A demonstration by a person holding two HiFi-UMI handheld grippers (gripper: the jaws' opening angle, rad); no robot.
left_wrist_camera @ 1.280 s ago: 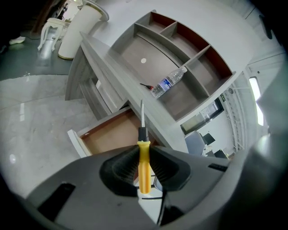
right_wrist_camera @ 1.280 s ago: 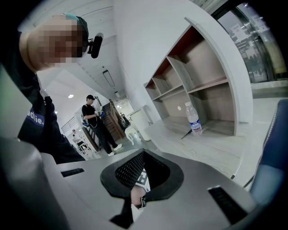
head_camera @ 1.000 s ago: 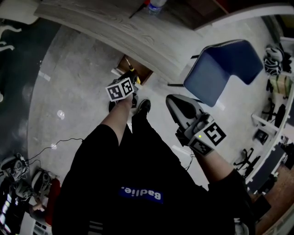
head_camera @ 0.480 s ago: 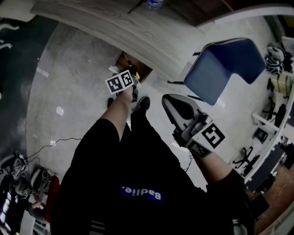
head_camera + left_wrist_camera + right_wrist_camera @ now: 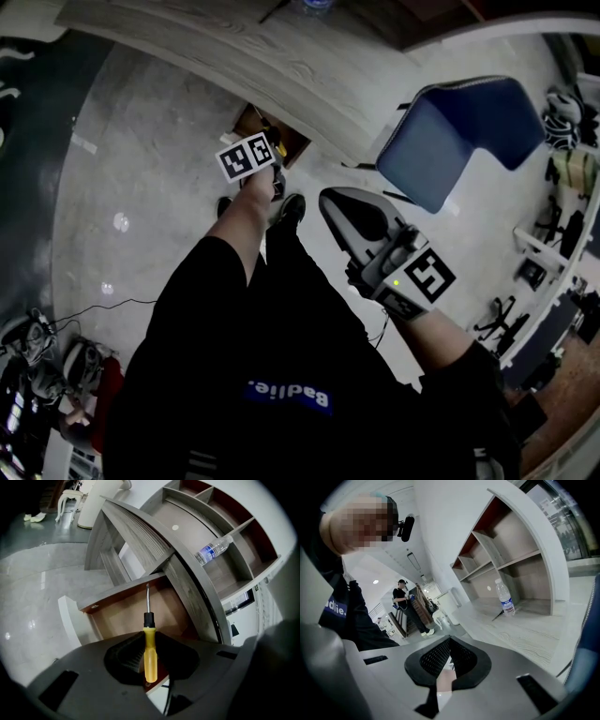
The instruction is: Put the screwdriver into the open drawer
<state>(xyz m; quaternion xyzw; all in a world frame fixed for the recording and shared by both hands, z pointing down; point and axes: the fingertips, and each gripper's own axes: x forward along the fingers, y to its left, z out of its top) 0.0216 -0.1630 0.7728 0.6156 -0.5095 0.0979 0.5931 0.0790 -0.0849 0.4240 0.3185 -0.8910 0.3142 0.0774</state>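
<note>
A yellow-handled screwdriver (image 5: 150, 646) with a black collar and a steel shaft is clamped in my left gripper (image 5: 150, 656). Its tip points into the open drawer (image 5: 133, 616), which has a brown floor and a white front panel (image 5: 75, 623). In the head view the left gripper (image 5: 274, 159) hangs right over that drawer (image 5: 272, 133), which sticks out from under the grey wooden counter (image 5: 281, 66). My right gripper (image 5: 352, 220) is held lower, at my right side, away from the drawer. Its pads (image 5: 461, 660) meet at the tips with nothing between them.
A blue chair (image 5: 459, 136) stands right of the drawer. A plastic water bottle (image 5: 213, 550) lies on the counter under the shelves. My shoes (image 5: 292, 211) are on the pale floor just before the drawer. Another person (image 5: 405, 604) stands far off in the right gripper view.
My left gripper has carried the screwdriver forward, from short of the drawer to over its opening. The right gripper has drifted slightly left and up.
</note>
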